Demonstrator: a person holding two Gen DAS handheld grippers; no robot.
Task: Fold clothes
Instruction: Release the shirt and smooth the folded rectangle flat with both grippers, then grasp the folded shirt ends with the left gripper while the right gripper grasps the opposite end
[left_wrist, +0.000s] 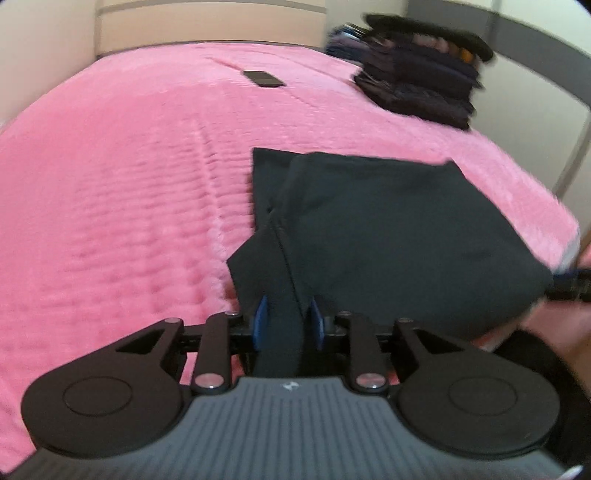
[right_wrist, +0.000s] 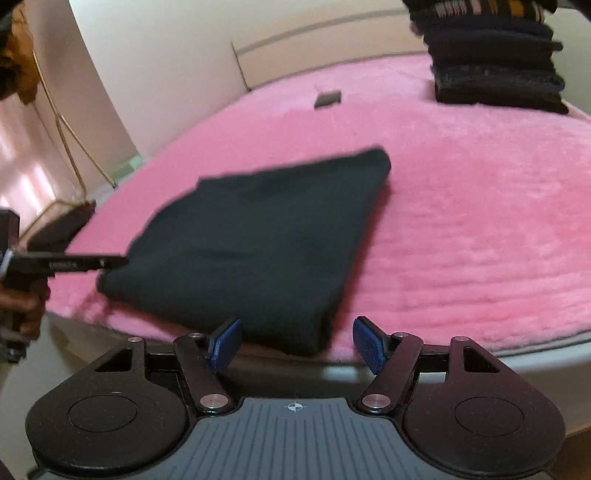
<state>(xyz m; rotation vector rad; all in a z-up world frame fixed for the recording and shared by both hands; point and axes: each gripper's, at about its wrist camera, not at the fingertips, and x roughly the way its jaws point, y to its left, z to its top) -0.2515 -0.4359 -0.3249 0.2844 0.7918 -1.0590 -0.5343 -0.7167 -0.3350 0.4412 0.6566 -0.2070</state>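
Observation:
A dark folded garment (left_wrist: 388, 236) lies on the pink blanket (left_wrist: 129, 184) near the bed's front edge. My left gripper (left_wrist: 286, 317) is shut on a strip of the garment's near edge, and the cloth runs between the blue pads (left_wrist: 261, 321). In the right wrist view the same garment (right_wrist: 258, 236) lies flat, with one corner just ahead of my right gripper (right_wrist: 297, 339). That gripper stands open with its blue pads (right_wrist: 225, 341) wide apart and nothing pinched. The left gripper's black finger (right_wrist: 66, 264) reaches the garment's left corner.
A tall stack of folded dark clothes (left_wrist: 421, 81) (right_wrist: 495, 74) sits at the back right of the bed. A small flat dark object (left_wrist: 264, 78) (right_wrist: 327, 98) lies near the headboard. A gold wire stand (right_wrist: 66, 140) is left of the bed. A hand (right_wrist: 22, 306) holds the left tool.

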